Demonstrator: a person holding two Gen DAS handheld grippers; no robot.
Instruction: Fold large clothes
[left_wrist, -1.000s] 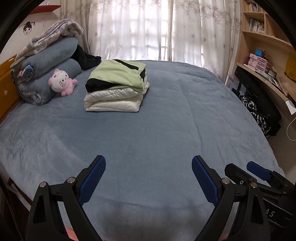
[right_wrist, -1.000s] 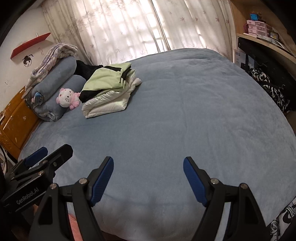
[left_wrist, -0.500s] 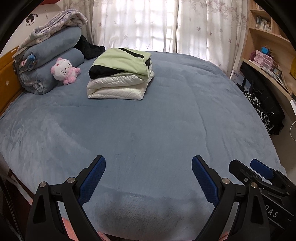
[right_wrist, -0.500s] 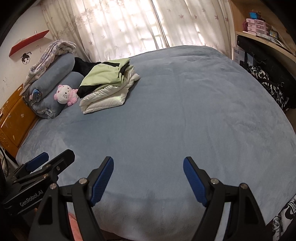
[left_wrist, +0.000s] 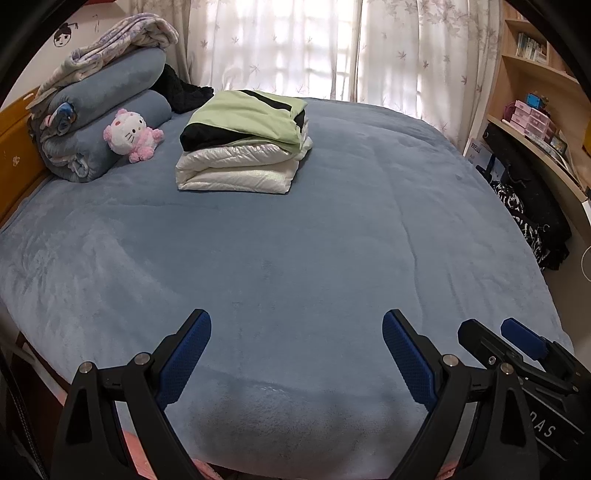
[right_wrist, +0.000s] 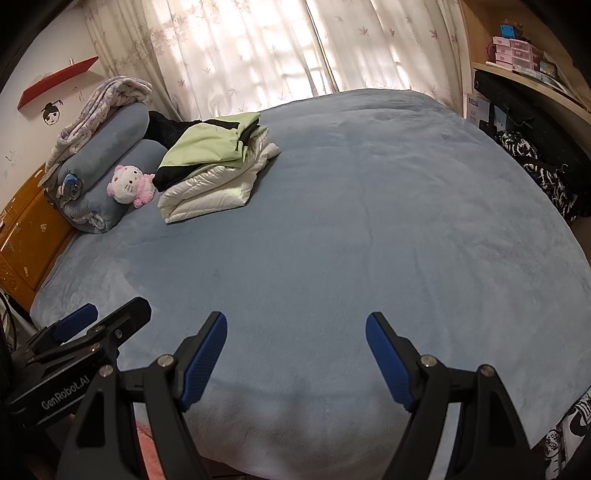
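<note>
A stack of folded clothes (left_wrist: 243, 147) (right_wrist: 214, 166) lies on the far left part of the blue bed (left_wrist: 314, 240) (right_wrist: 351, 240): a light green and black garment on top of a white puffy one. My left gripper (left_wrist: 296, 325) hangs open over the bed's near edge with nothing between its blue pads. My right gripper (right_wrist: 295, 326) is open too, empty, beside it at the same edge. Each gripper shows in the other's view, the right gripper (left_wrist: 517, 347) at the lower right and the left gripper (right_wrist: 92, 325) at the lower left.
Rolled grey-blue blankets (left_wrist: 103, 110) with a pink and white plush cat (left_wrist: 129, 134) lie by the orange headboard (right_wrist: 26, 240). Dark clothes (left_wrist: 532, 206) hang at the right under wooden shelves (left_wrist: 535, 122). Curtains (left_wrist: 332, 48) cover the window behind the bed.
The left wrist view has shifted a little, so the folded stack sits slightly further right and lower in it. Both grippers stay open and empty.
</note>
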